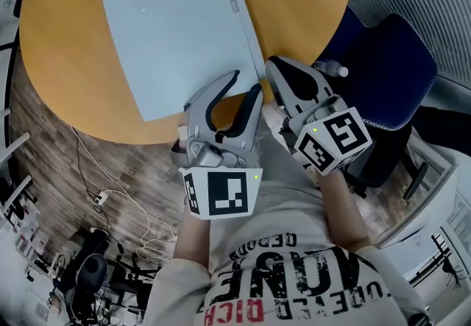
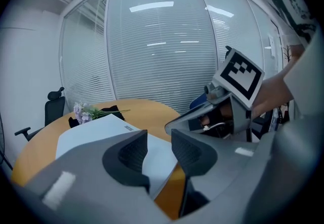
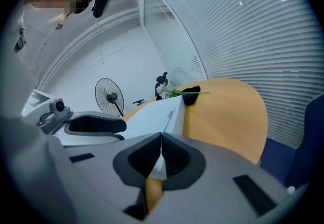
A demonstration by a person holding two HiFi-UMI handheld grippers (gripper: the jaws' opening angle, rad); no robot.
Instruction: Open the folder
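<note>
A pale blue-white folder [image 1: 176, 23] lies closed and flat on the round wooden table [image 1: 66, 59]. My left gripper [image 1: 248, 82] hovers at the folder's near right corner. Its jaws stand open with only air between them, and the folder [image 2: 96, 132] shows beyond the left gripper [image 2: 159, 139]. Just to the right, by the same corner, my right gripper [image 1: 271, 65] has its jaws shut together. In the right gripper view the right gripper [image 3: 161, 139] shows nothing pinched between its pads, and the folder [image 3: 157, 112] lies just past them.
A sprig of pale flowers [image 2: 86, 112] and a black object [image 3: 191, 91] lie at the table's far side. A dark blue chair [image 1: 390, 59] stands to the right with a small bottle [image 1: 331, 68] on it. Cables [image 1: 110, 196] trail on the floor. A standing fan [image 3: 109, 96] is in the room.
</note>
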